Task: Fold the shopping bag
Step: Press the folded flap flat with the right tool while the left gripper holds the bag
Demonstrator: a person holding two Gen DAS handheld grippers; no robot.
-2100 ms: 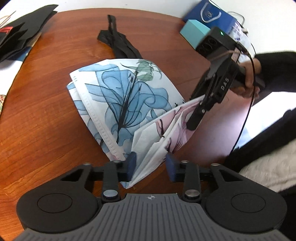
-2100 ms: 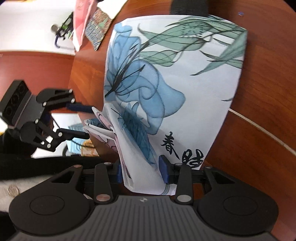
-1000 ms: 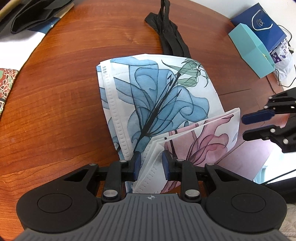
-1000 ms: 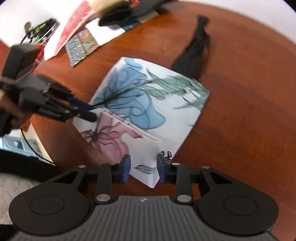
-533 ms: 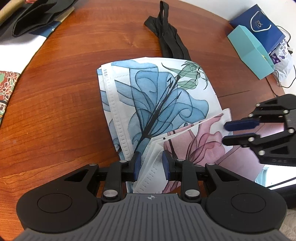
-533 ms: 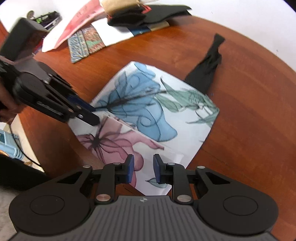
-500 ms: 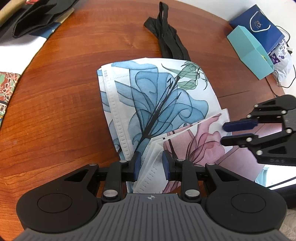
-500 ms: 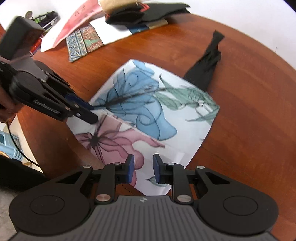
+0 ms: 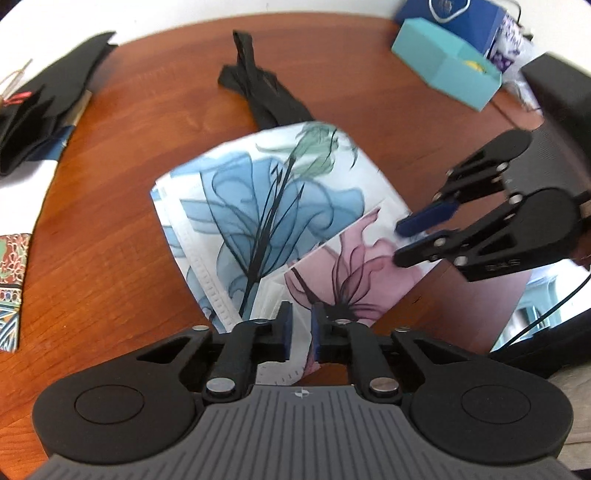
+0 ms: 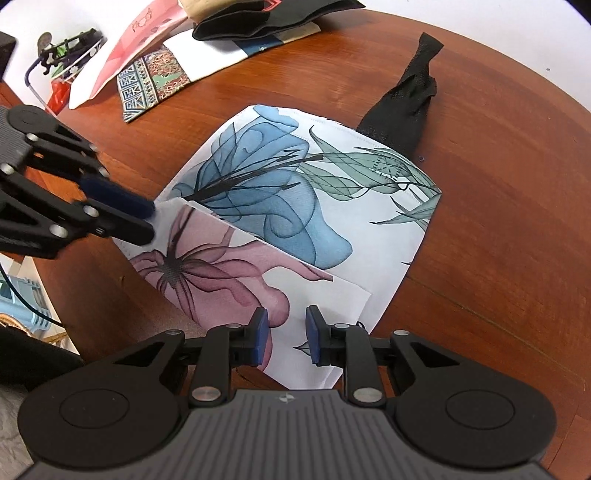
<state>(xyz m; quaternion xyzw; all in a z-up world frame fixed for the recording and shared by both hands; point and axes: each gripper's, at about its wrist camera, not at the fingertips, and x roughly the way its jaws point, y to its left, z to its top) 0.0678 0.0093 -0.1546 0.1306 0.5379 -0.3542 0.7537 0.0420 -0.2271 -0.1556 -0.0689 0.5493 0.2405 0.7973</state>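
At the near edge, item one: left gripper (image 9: 300,328), clenched on the lower corner of the shopping bag (image 9: 266,206). The thin stack of layers runs up between its pads. We judge the pinch is there to keep the pleated side from springing open while the flap is dressed.

Item two: right gripper (image 10: 284,336), jaws opening. Its pads stand either side of the near edge of the pink-flower flap, with cloth between them but a gap at each pad, so we read it as released, not pressing. We judge it is placed at that corner to line the flap up with the left-hand corner.

Item three: the bag itself, white with a blue flower, green leaves and a pink flower. It lies flat at the middle of the round wooden table (image 10: 498,184), with the pink panel turned up over the blue one along a slanting crease. We judge the fold part done and a further fold due.

Item four: black handle straps (image 10: 402,107), which trail from the bag's far edge, bunched and not tucked in; they could get in the way of a tidy last fold.

Item five, far rim: black folded bags (image 10: 266,18), a patterned cloth (image 10: 155,81) and a teal box (image 9: 443,70), all well apart from the work.
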